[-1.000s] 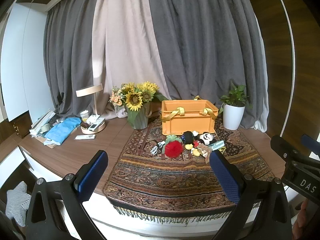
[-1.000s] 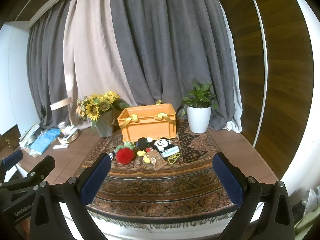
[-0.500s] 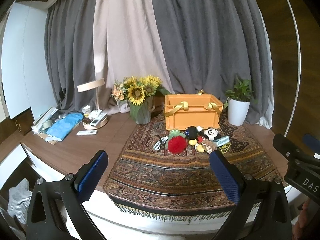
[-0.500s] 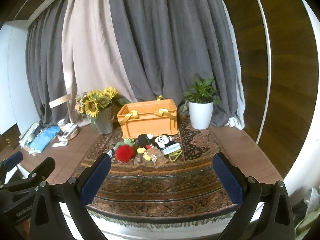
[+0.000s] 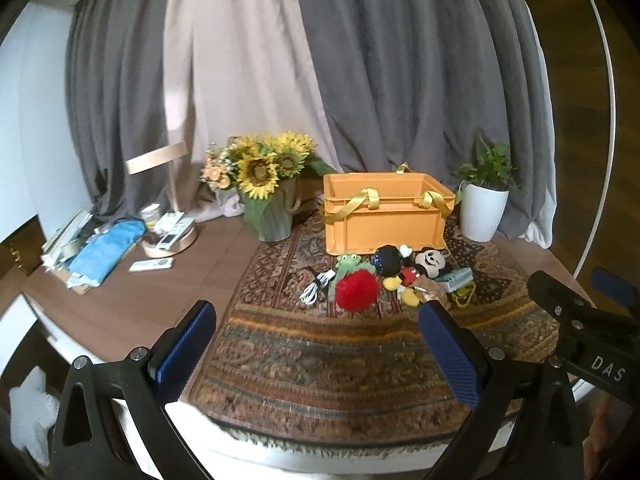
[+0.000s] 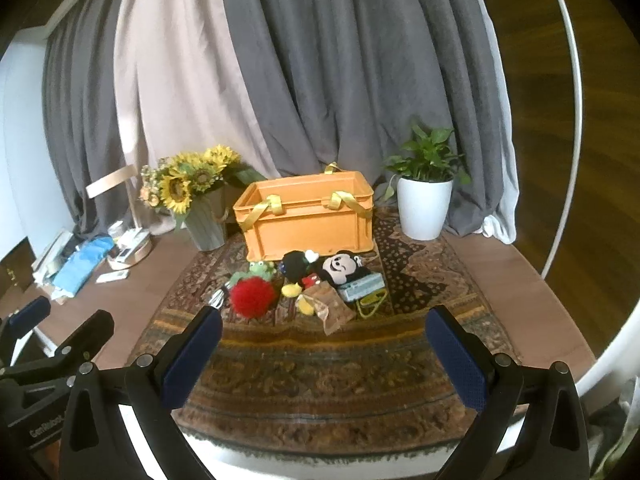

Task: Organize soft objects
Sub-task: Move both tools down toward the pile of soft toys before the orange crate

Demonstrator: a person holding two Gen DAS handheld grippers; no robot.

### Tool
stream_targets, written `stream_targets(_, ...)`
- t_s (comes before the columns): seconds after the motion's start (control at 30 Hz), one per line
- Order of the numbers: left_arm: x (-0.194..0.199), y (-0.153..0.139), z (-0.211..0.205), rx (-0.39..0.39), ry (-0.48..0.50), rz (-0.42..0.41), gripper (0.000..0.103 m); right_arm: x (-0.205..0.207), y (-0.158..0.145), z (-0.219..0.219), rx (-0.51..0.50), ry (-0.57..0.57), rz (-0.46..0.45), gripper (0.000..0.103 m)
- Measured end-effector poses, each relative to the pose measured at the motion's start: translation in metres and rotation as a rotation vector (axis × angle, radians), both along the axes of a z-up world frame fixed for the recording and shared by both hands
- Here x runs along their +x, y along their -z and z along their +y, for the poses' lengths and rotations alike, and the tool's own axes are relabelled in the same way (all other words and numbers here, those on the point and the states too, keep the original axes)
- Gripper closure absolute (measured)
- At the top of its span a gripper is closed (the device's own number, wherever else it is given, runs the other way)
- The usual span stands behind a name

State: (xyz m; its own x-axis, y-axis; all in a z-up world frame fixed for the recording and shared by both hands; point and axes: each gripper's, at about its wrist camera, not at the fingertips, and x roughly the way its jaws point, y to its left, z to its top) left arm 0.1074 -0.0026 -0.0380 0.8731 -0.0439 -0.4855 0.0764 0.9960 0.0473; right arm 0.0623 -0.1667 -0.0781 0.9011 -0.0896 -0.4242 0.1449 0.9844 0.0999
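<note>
A pile of soft toys lies on a patterned rug (image 5: 320,360) in front of an orange crate (image 5: 384,216) with yellow straps: a red pompom (image 5: 357,290), a green frog (image 5: 349,262), a black plush (image 5: 386,260) and a Mickey plush (image 5: 430,262). The same crate (image 6: 308,216), pompom (image 6: 252,295) and Mickey plush (image 6: 339,268) show in the right wrist view. My left gripper (image 5: 316,354) is open and empty, well short of the toys. My right gripper (image 6: 322,356) is open and empty, also near the rug's front edge.
A sunflower vase (image 5: 268,204) stands left of the crate, a white plant pot (image 5: 482,212) right of it. A white cable (image 5: 316,290), a small grey pouch (image 5: 456,280) and a brown wrapper (image 6: 332,304) lie among the toys. A lamp, remotes and a blue cloth (image 5: 108,248) sit at far left.
Both grippers have moved forward toward the table; the crate and toys look larger and nearer. Both stay open and empty.
</note>
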Motion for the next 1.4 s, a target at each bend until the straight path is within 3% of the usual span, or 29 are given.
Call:
stream_targets(0.53, 0.125, 0.045, 0.003, 0.045, 0.173, 0.078, 0.0, 0.117, 0.031, 0.014, -0.023, 0.09, 0.099, 0.001)
stream_targets(0.73, 0.151, 0.071, -0.009, 0.038, 0.194, 0.124, 0.0, 0.145, 0.049, 0.009, -0.044, 0.1, 0.155, 0.001)
stream_targets(1.0, 0.179, 0.116, -0.026, 0.097, 0.199, 0.193, 0.0, 0.185, 0.093, -0.001, -0.099, 0.065, 0.265, 0.005)
stream_targets(1.27, 0.202, 0.144, -0.034, 0.112, 0.208, 0.231, 0.002, 0.21, 0.124, 0.003, -0.196, 0.037, 0.288, 0.007)
stream_targets(1.4, 0.215, 0.154, -0.037, 0.105, 0.225, 0.249, 0.006, 0.223, 0.132, 0.002, -0.205, 0.022, 0.301, 0.015)
